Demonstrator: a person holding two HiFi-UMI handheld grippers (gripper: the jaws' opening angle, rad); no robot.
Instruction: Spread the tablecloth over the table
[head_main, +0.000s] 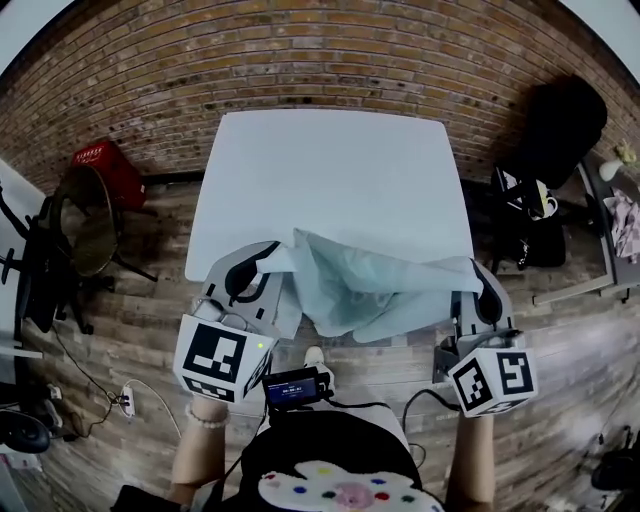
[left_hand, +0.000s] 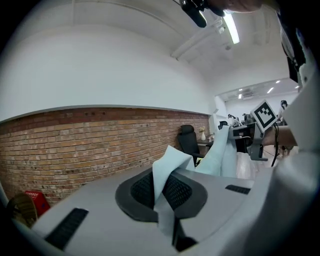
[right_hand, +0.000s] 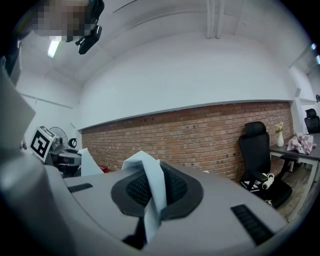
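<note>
The person is gripping a pale blue tablecloth (head_main: 375, 285) at two points, one in each tool, along the near edge of the white worktop (head_main: 330, 170). The left tool (head_main: 262, 262) is hovering at the worktop's near left corner and is clenched on the cloth. In the left gripper view a folded bit of fabric is sticking up from between the two dark ribbed pads (left_hand: 142, 192), which are pressing on it from both sides. The right tool (head_main: 484, 278) is sitting just off the near right corner and is clamping another part of the cloth in the same way, with a fold poking up between its pads (right_hand: 175, 187). Between the two tools the cloth is sagging in a crumpled, bunched band. Part of it is lying on the worktop along the near edge, and part is drooping over that edge toward the person. The rest of the worktop is showing its plain white surface out to the far edge. Beyond that far edge a brick wall (head_main: 330, 60) is running across the room above a wood plank floor (head_main: 560, 350). A black office chair (head_main: 560, 120) is standing past the far right corner. A red crate (head_main: 105, 168) is resting by the wall off the far left corner, with a dark chair (head_main: 75, 225) nearer on that side.
</note>
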